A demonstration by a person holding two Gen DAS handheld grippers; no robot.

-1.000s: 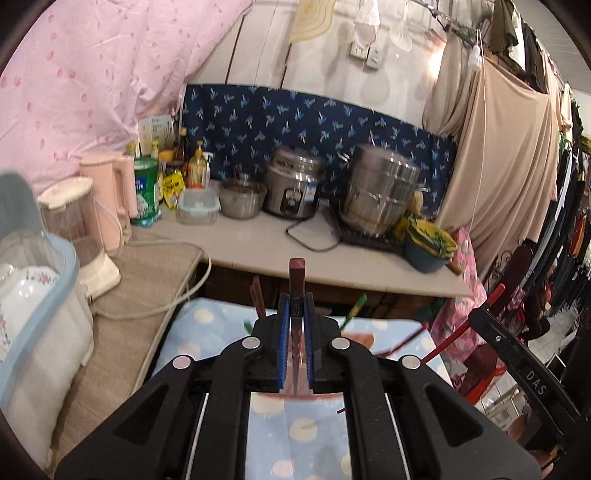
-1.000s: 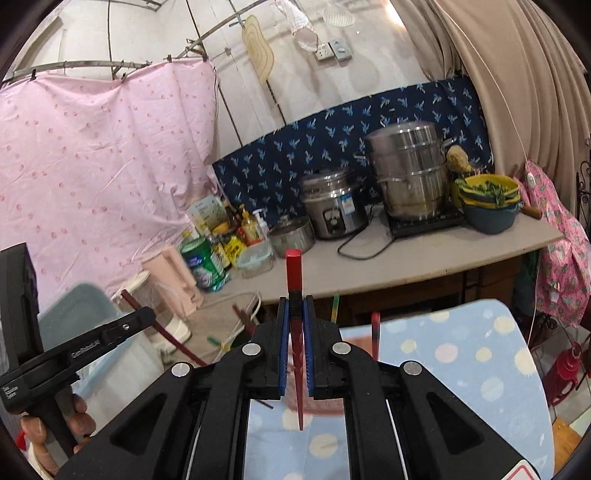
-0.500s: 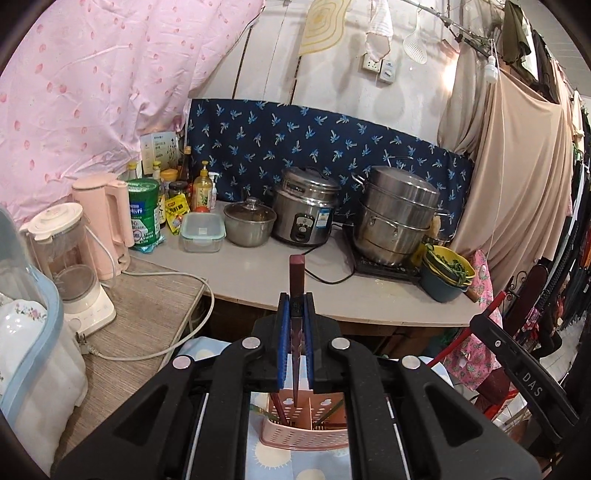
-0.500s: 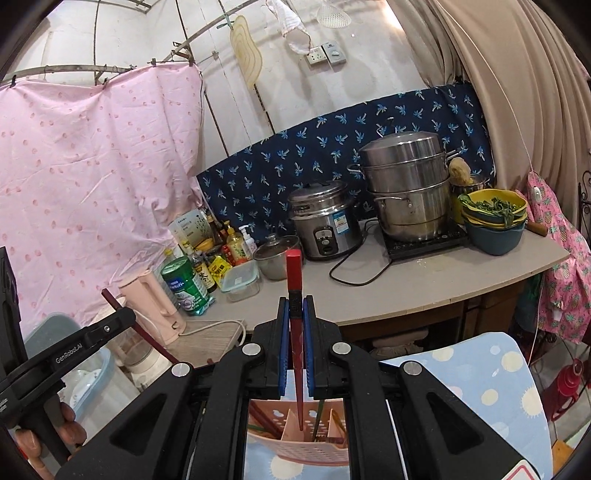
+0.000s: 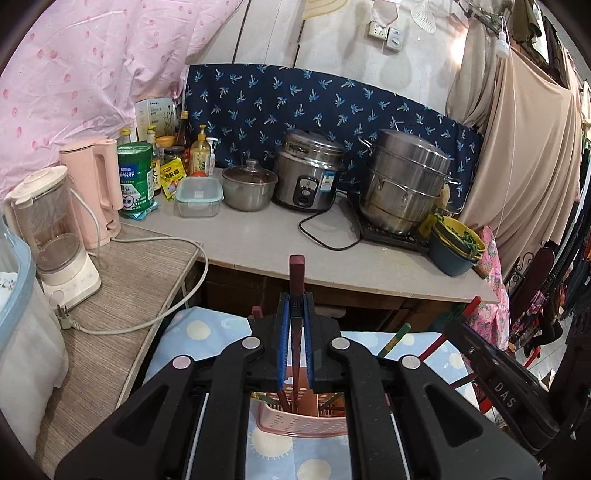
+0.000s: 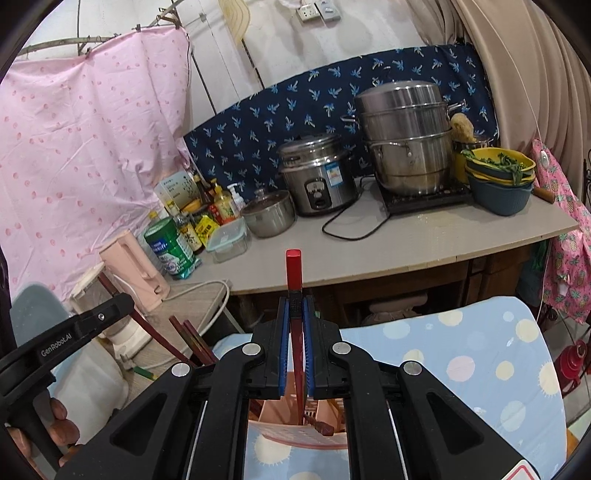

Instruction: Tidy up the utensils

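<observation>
Above the pink basket (image 5: 303, 421), the left gripper (image 5: 295, 350) clamps a dark-red chopstick (image 5: 296, 273). The right gripper (image 6: 295, 350) clamps a red chopstick (image 6: 293, 269).

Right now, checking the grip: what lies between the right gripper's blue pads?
A red chopstick, clamped upright between the right gripper pads, its lower end reaching the pink basket; the right wrist view shows it.

wall: white planks (image 5: 332, 33) | drape: pink sheet (image 5: 92, 66) | counter: grey (image 5: 258, 236)

Shiny steel steamer pot (image 5: 406, 181), pink plastic caddy (image 5: 303, 421), cotton tablecloth (image 6: 480, 362)
</observation>
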